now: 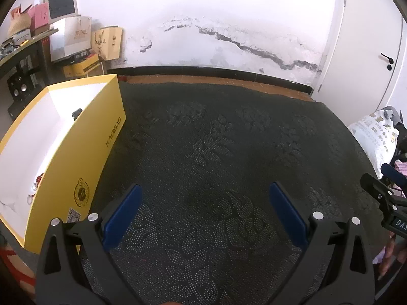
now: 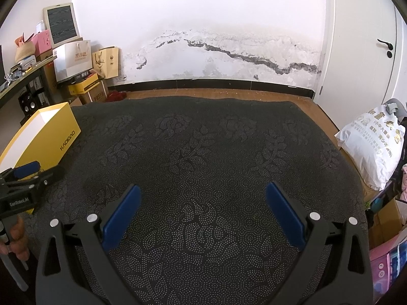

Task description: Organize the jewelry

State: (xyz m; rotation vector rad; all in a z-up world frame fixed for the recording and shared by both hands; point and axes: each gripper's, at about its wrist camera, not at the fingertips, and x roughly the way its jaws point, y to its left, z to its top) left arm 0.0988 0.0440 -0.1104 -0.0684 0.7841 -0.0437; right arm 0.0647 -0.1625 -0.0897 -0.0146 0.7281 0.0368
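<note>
A yellow box (image 1: 84, 152) with a white inside stands open on the left of the dark patterned cloth (image 1: 216, 139). Small pieces of jewelry (image 1: 37, 184) lie on its white floor, and a dark item (image 1: 76, 113) rests near its far wall. My left gripper (image 1: 204, 198) is open over the bare cloth, just right of the box, with nothing between its blue pads. My right gripper (image 2: 203, 198) is open too, over the middle of the cloth (image 2: 216, 152). The box (image 2: 48, 137) shows at far left in the right wrist view, with the left gripper (image 2: 25, 175) in front of it.
Paper bags and cartons (image 2: 84, 61) are stacked by the wall at back left, beside a desk (image 1: 23, 48). A white plastic bag (image 2: 374, 147) lies off the cloth's right edge. A white door (image 2: 363, 50) stands at the right. Wooden floor (image 2: 216, 92) borders the cloth's far edge.
</note>
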